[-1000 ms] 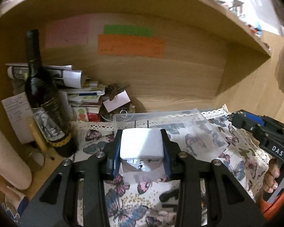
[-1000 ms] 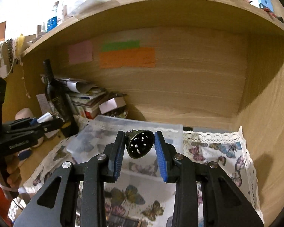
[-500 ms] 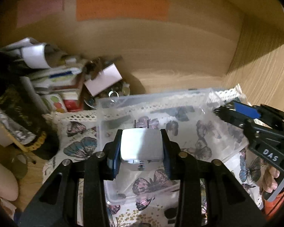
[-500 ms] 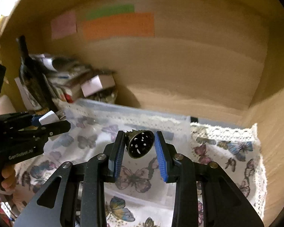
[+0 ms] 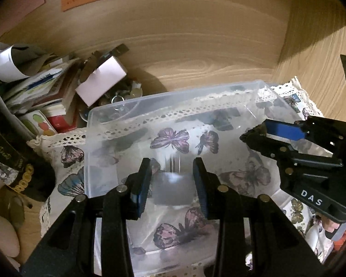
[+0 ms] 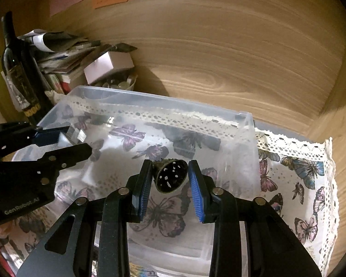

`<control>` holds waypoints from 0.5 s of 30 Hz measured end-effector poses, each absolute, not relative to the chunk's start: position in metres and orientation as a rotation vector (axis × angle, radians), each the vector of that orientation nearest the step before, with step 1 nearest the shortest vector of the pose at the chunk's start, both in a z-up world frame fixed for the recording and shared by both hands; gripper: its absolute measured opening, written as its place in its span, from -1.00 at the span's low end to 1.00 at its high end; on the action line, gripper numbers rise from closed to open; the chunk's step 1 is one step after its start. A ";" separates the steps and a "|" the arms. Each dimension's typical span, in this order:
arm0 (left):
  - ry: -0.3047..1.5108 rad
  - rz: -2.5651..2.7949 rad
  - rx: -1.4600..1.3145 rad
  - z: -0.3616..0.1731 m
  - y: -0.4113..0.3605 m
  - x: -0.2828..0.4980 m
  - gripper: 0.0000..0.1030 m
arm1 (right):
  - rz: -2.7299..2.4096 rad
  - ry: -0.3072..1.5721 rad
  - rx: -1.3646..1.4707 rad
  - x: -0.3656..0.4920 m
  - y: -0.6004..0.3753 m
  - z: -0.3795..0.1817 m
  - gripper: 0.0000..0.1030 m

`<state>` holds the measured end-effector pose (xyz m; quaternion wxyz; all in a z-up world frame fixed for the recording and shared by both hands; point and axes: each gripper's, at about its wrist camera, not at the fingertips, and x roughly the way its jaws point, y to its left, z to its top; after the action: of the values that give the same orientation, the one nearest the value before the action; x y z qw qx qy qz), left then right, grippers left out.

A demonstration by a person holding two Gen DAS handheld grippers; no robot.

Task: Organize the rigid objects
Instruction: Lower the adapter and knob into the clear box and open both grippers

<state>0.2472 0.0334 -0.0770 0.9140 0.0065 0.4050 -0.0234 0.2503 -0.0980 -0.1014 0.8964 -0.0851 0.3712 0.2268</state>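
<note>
A clear plastic bin [image 5: 108, 113] [image 6: 249, 138] stands on a butterfly-print cloth inside a wooden alcove. My left gripper [image 5: 171, 182] hangs over the bin with its jaws apart. The white plug adapter [image 5: 173, 190] sits blurred between and below the pads, prongs pointing away, no longer touching them. It also shows by the left fingers in the right wrist view [image 6: 75, 135]. My right gripper [image 6: 170, 180] is over the bin's right part, and a dark perforated metal bell [image 6: 170, 177] sits between its pads, which stand slightly off it. The right gripper also shows in the left wrist view [image 5: 274, 136].
A dark wine bottle [image 6: 18, 73] stands at the left. Stacked papers and books [image 5: 41, 85], a small pale box [image 5: 101, 80] and a dish of coins [image 5: 126, 94] crowd the back left. The wooden back wall [image 6: 219, 57] and right side wall [image 5: 316, 73] close in.
Both grippers moved forward and tilted down over the bin. The left jaws opened and the white adapter is dropping out. The right jaws have widened around the bell.
</note>
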 end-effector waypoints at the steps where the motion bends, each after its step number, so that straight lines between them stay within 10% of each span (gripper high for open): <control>1: 0.833 -0.048 0.018 -0.077 0.033 0.247 -0.29 | 0.468 0.772 -0.180 0.250 -0.098 -0.102 -0.43; 15: 0.682 -0.026 0.021 -0.027 0.035 0.194 0.62 | 0.482 0.609 -0.158 0.200 -0.112 -0.055 0.33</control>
<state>0.1944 0.0347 -0.0268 0.9422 0.0104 0.3346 -0.0128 0.2004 -0.1122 -0.0550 0.9225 -0.0770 0.2964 0.2349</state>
